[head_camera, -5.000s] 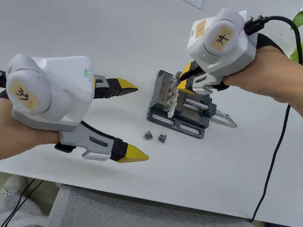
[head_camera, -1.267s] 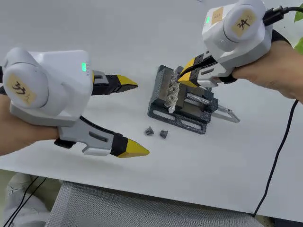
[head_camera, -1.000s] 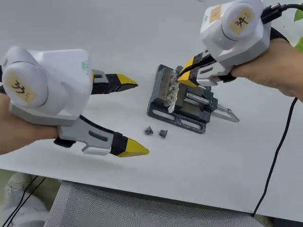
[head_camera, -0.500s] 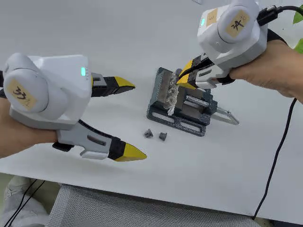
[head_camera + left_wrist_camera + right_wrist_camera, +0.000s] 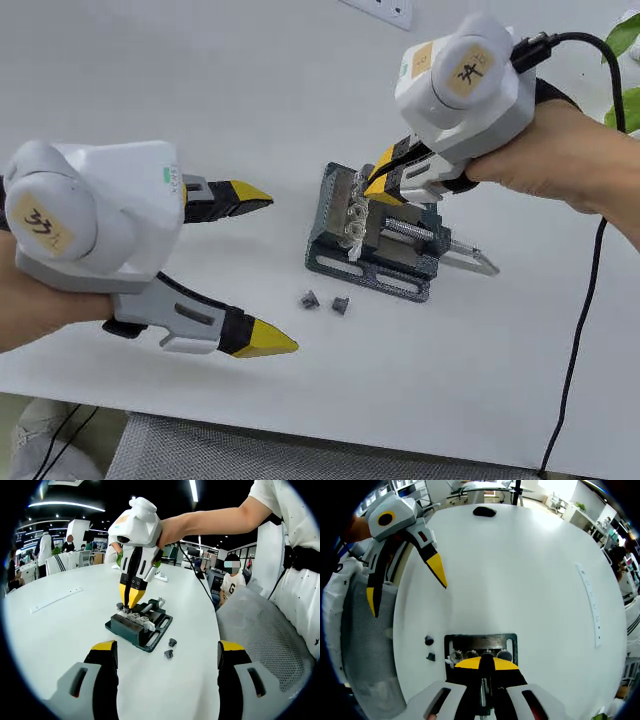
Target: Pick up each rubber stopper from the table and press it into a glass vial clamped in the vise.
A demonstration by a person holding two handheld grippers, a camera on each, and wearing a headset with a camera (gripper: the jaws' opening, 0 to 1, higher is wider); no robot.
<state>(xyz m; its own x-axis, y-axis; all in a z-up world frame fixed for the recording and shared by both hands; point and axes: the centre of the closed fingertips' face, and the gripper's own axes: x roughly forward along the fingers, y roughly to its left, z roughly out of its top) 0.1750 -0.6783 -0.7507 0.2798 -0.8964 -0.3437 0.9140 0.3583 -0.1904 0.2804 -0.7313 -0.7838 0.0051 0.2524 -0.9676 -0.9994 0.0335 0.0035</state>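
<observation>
A dark metal vise (image 5: 372, 262) on the white table clamps a row of small glass vials (image 5: 136, 615); the far-left vial carries a dark stopper (image 5: 120, 606). My right gripper (image 5: 374, 186) is shut, and its yellow tips point down onto the vials (image 5: 470, 655). What lies under the tips is hidden. Two loose grey rubber stoppers (image 5: 309, 299) (image 5: 341, 304) lie on the table just in front of the vise, also seen as stoppers (image 5: 172, 642) (image 5: 428, 640). My left gripper (image 5: 264, 270) hovers wide open to the left of them, with nothing between its jaws.
The vise's screw handle (image 5: 468, 255) sticks out to the right. A black cable (image 5: 583, 330) runs from the right gripper down across the table. The table's near edge (image 5: 330, 425) meets a grey mesh chair below. A long white strip (image 5: 590, 605) lies further off.
The right gripper stays shut at the vials, its tips a little lower and to the left. The left gripper has held open in place. The head camera has shifted slightly.
</observation>
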